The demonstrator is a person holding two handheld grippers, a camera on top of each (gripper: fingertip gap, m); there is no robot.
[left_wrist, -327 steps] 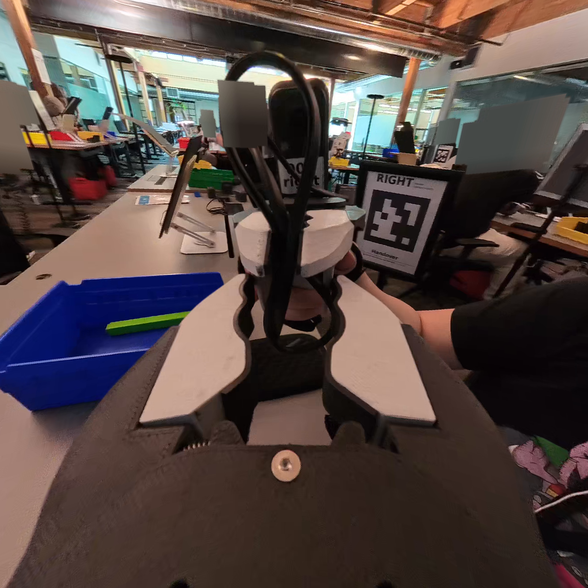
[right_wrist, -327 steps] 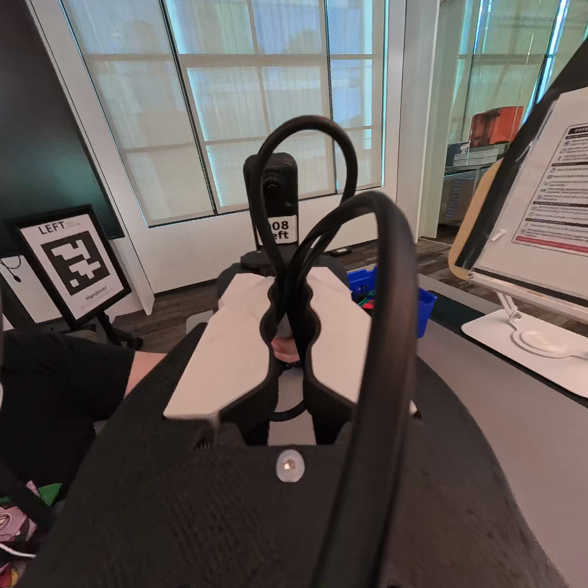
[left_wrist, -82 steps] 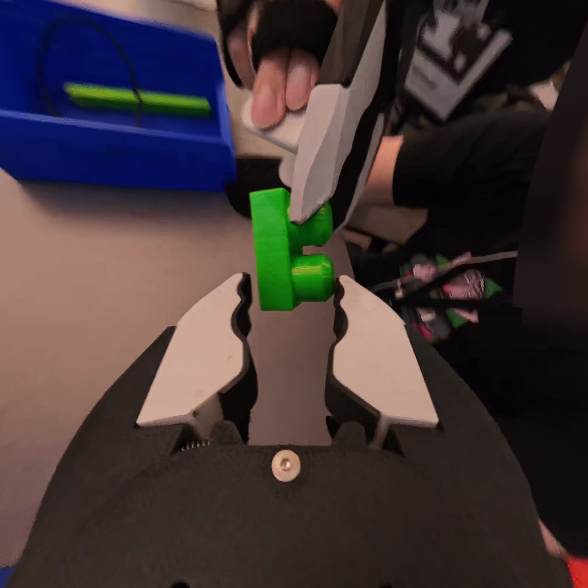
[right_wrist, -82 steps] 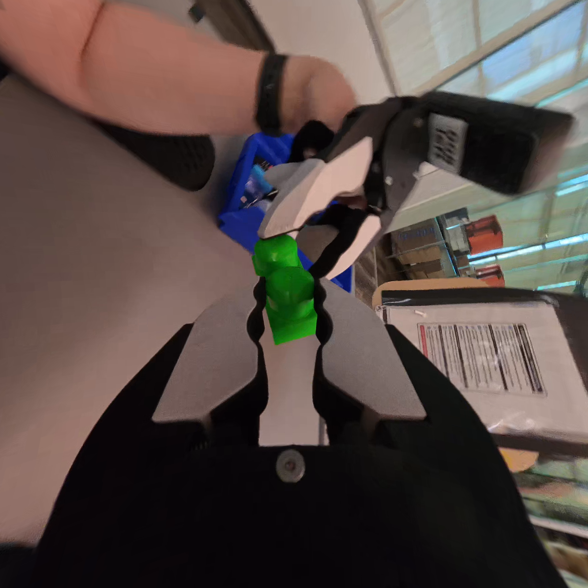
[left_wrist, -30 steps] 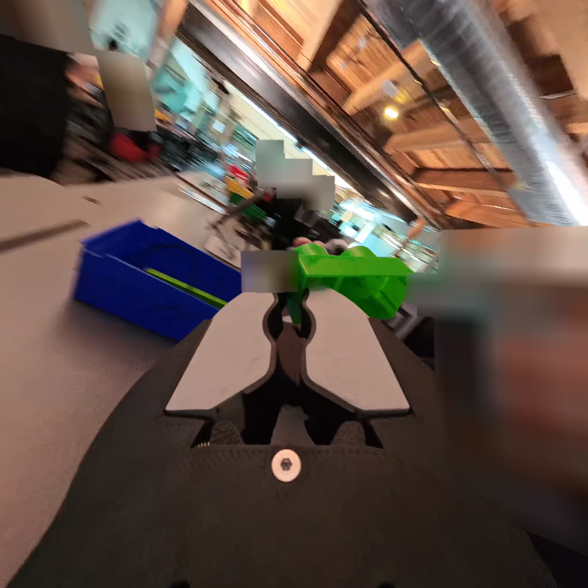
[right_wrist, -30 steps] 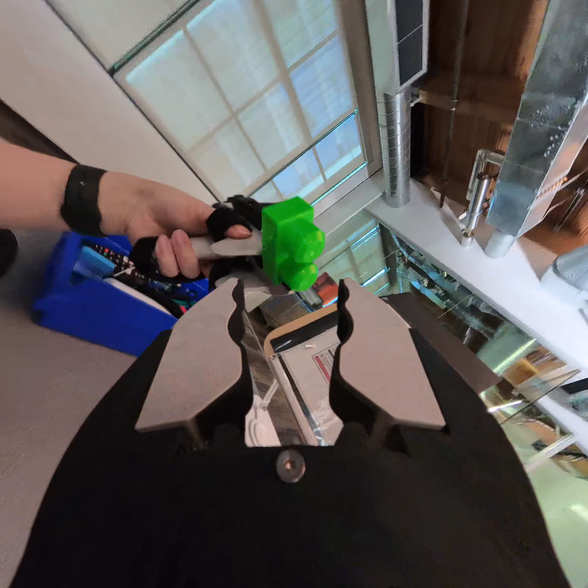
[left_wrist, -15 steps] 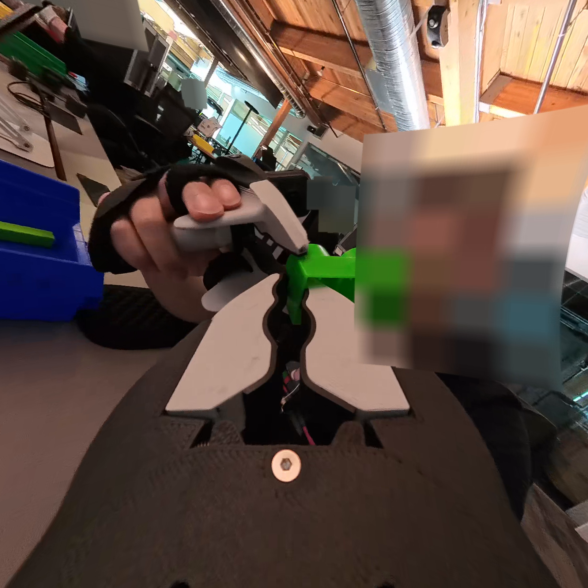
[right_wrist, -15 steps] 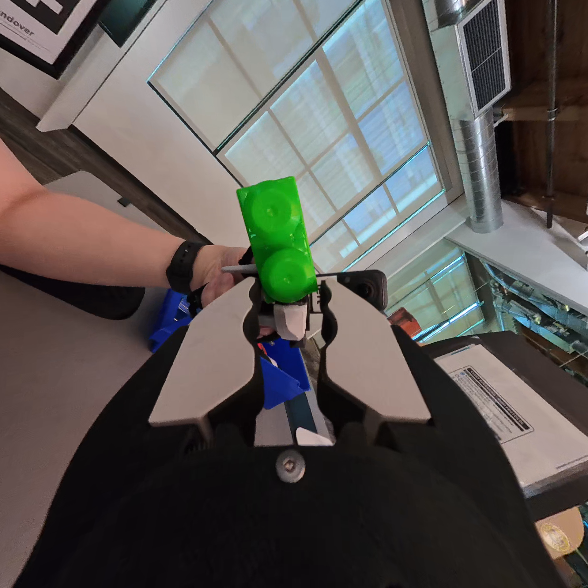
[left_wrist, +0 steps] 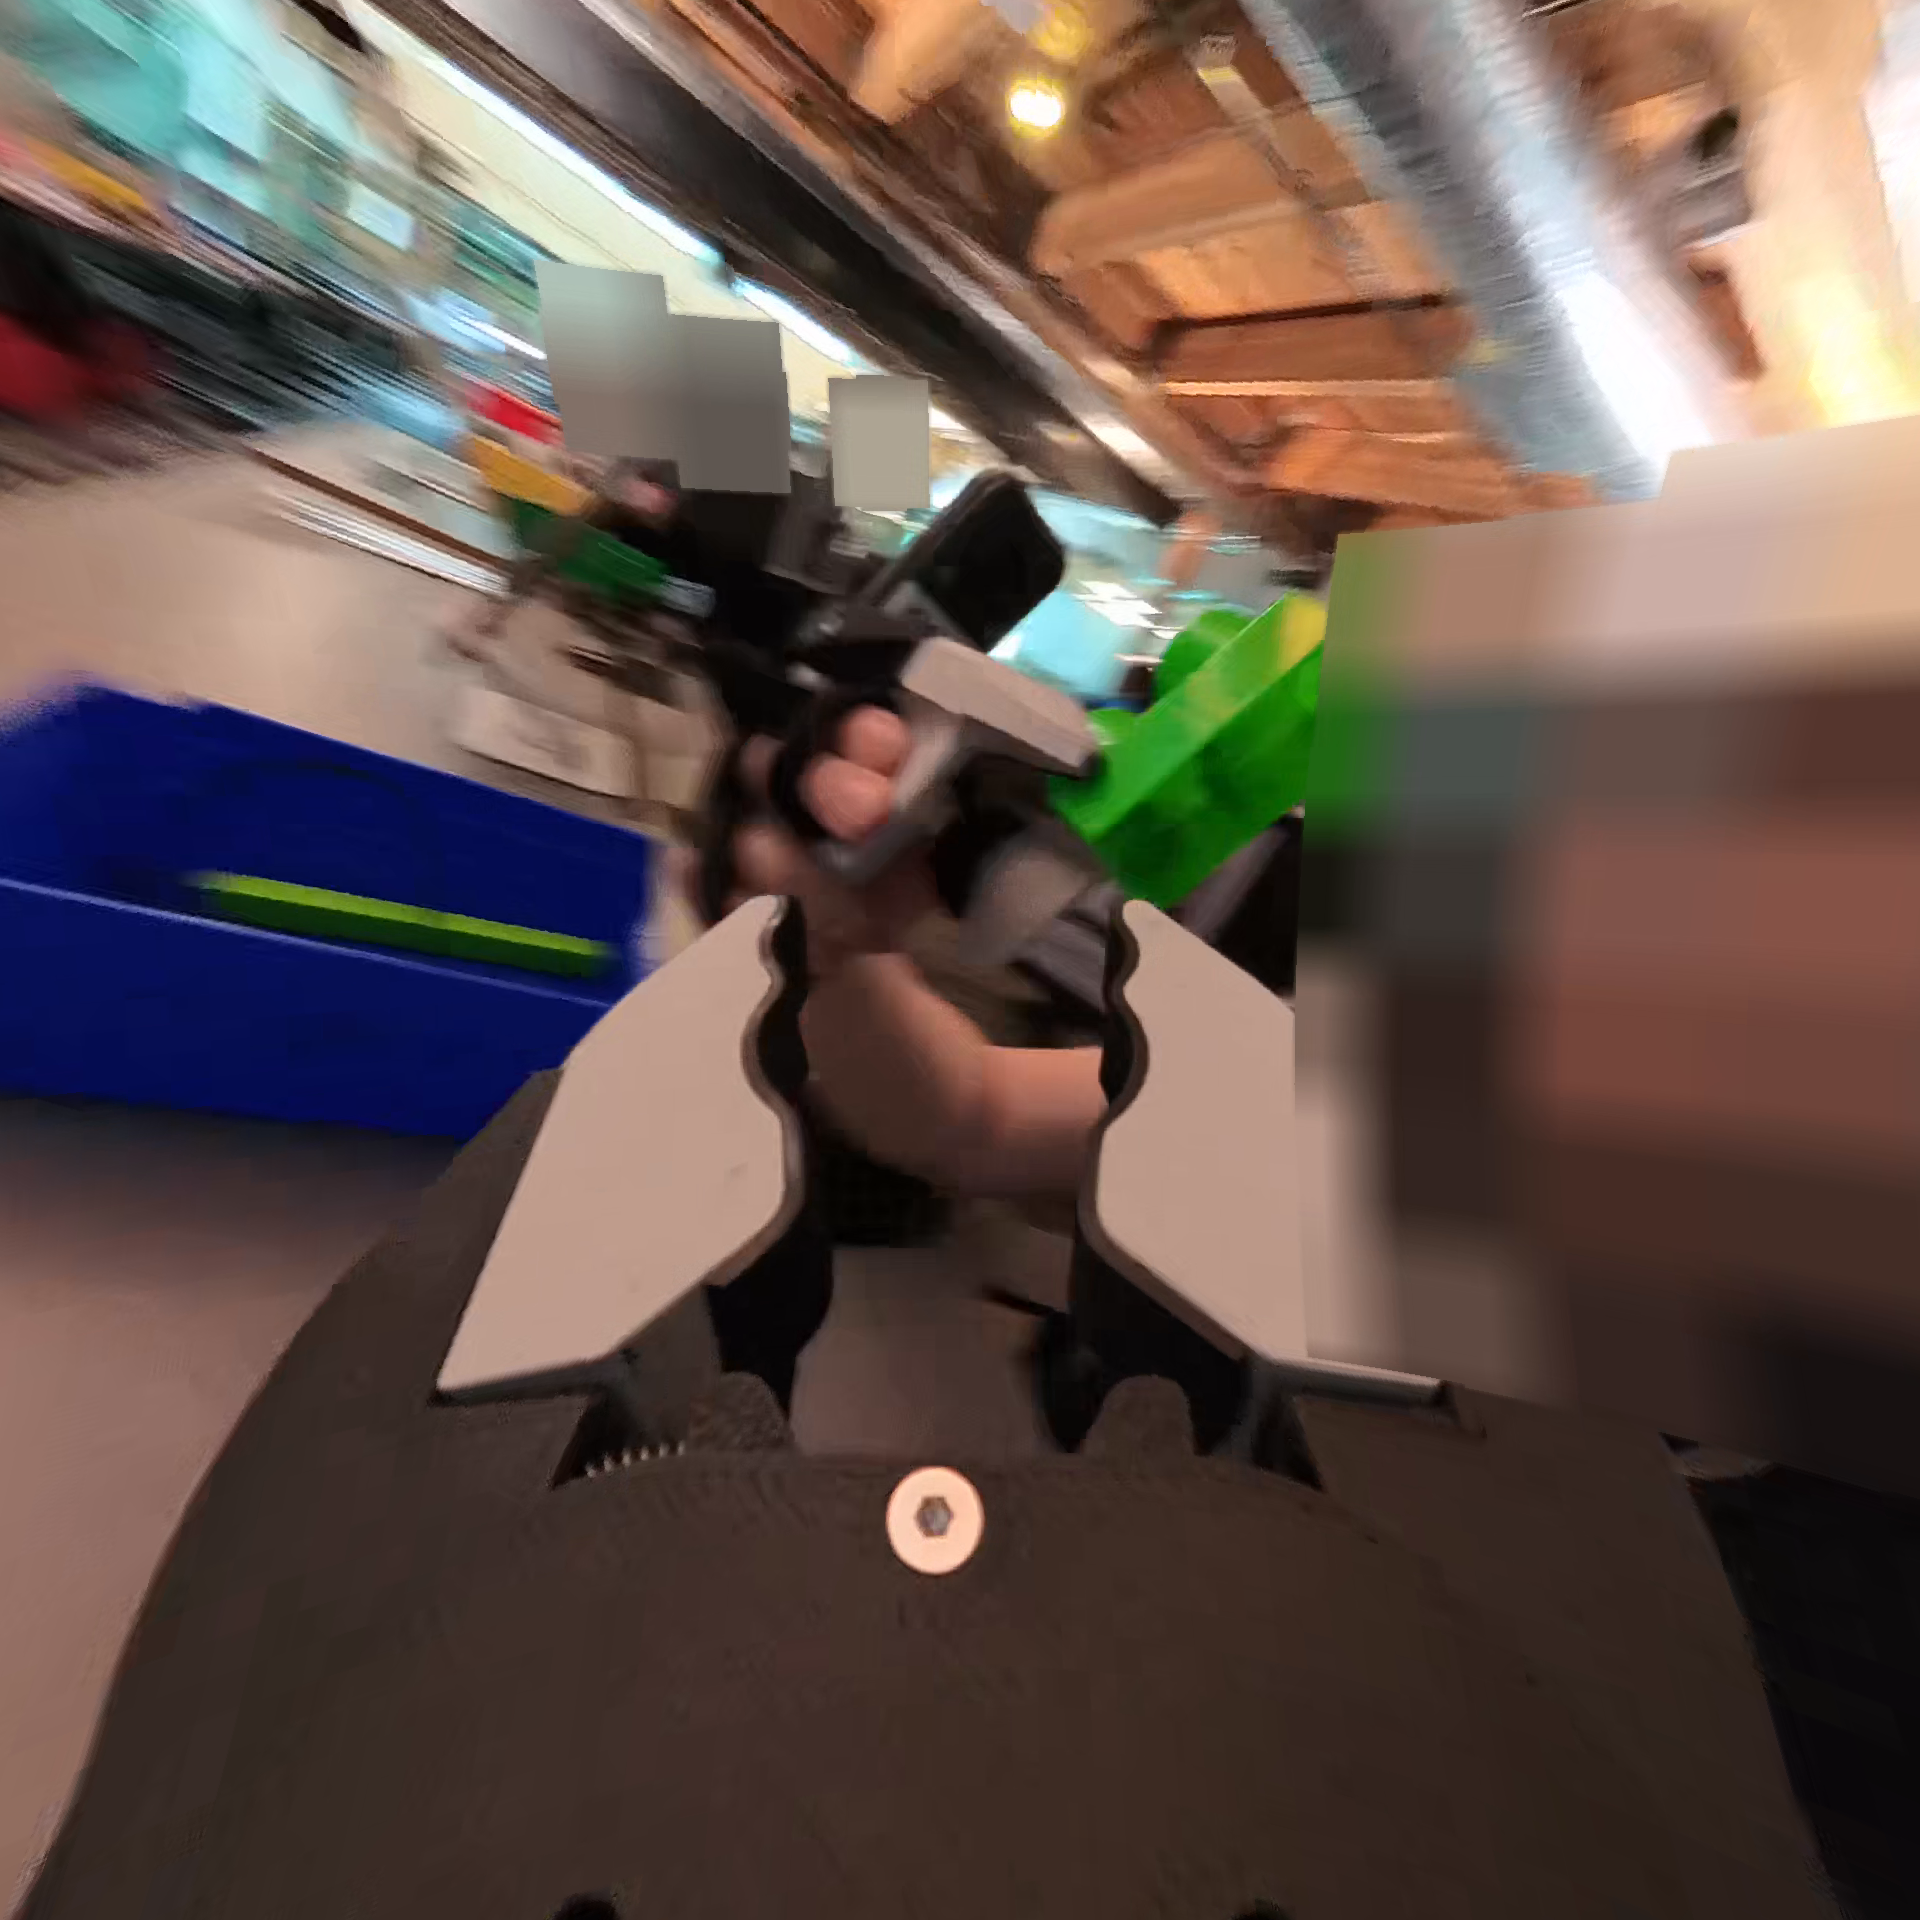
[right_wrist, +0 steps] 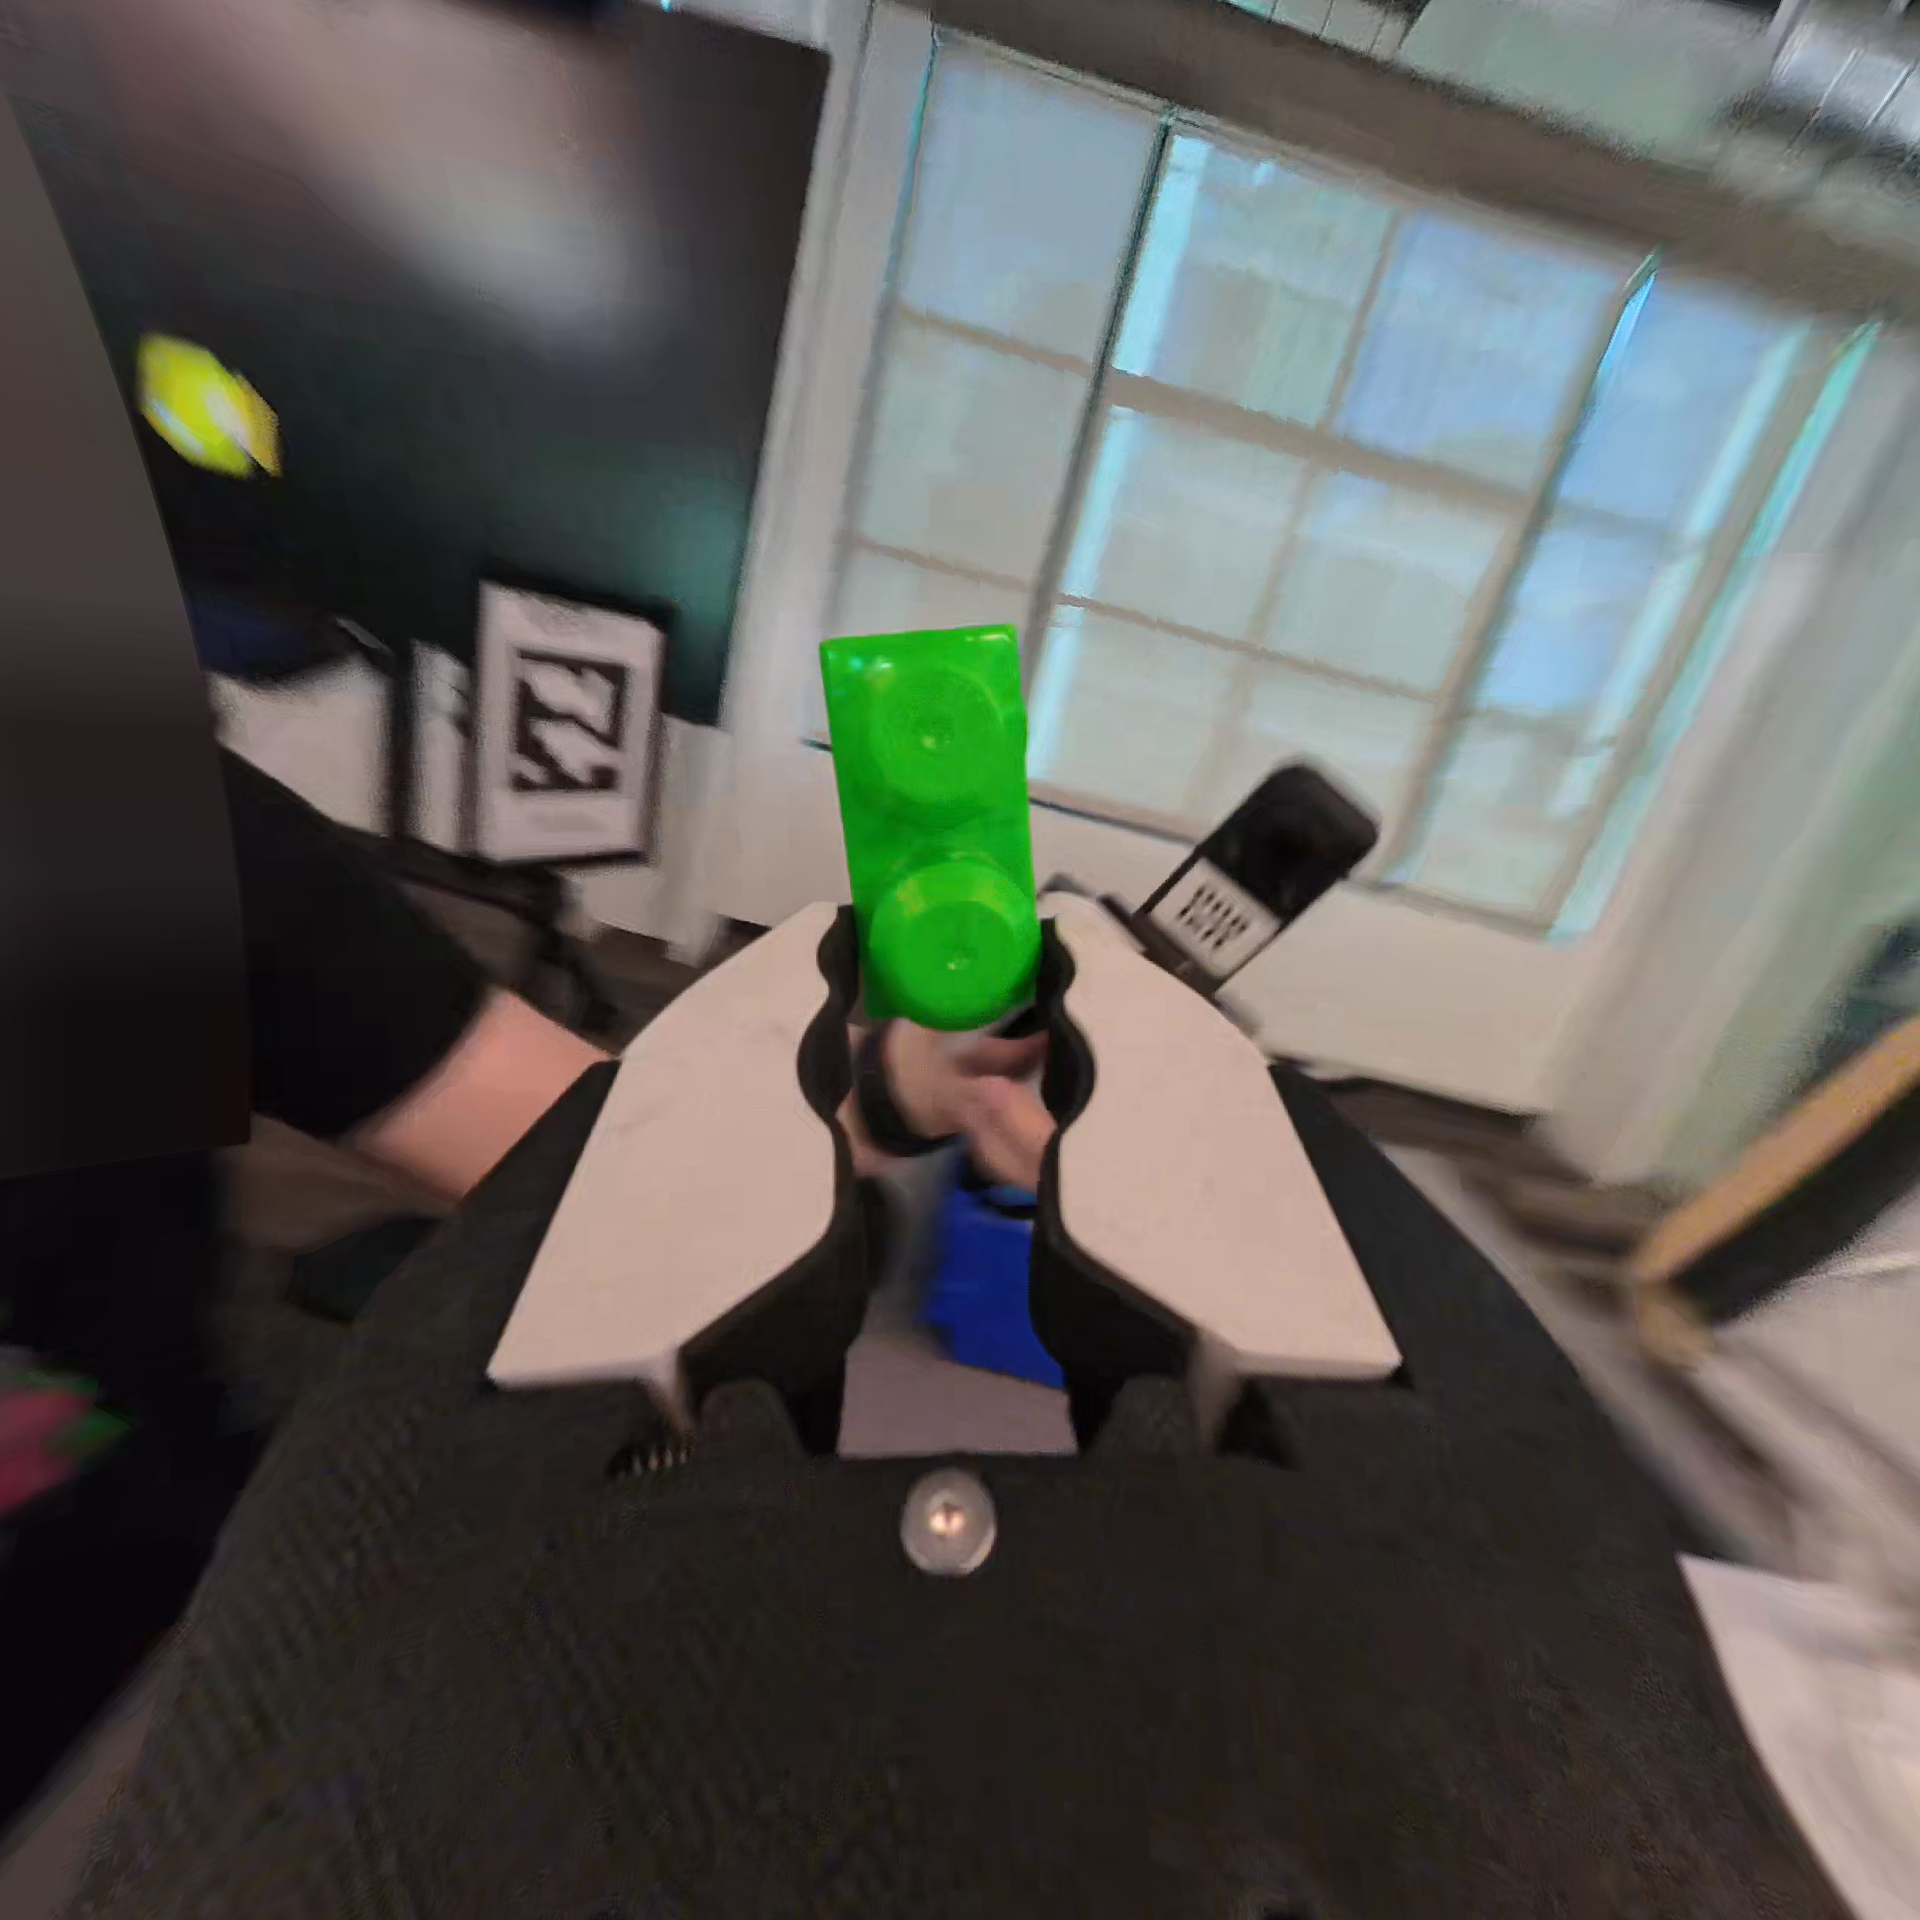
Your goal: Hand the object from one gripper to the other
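Observation:
A bright green two-stud brick (right_wrist: 930, 790) stands up between the fingers of my right gripper (right_wrist: 945, 935), which is shut on its lower end. In the left wrist view the brick (left_wrist: 1184, 769) sticks out to the right of the right gripper (left_wrist: 1060, 821), which a hand holds ahead of me. My left gripper (left_wrist: 951, 920) is open and empty, a short way back from the brick. In the right wrist view only the left gripper's black camera (right_wrist: 1268, 862) and the hand (right_wrist: 966, 1101) holding it show behind my fingers.
A blue bin (left_wrist: 312, 997) with a long green bar (left_wrist: 405, 925) in it stands on the grey table at the left. Another blue bin (right_wrist: 987, 1288) shows low between the right fingers. A framed marker sign (right_wrist: 566, 727) stands at the back left.
Half a second ago my left gripper was shut on the brick. It has now opened and drawn back. My right gripper has closed on the brick and holds it alone.

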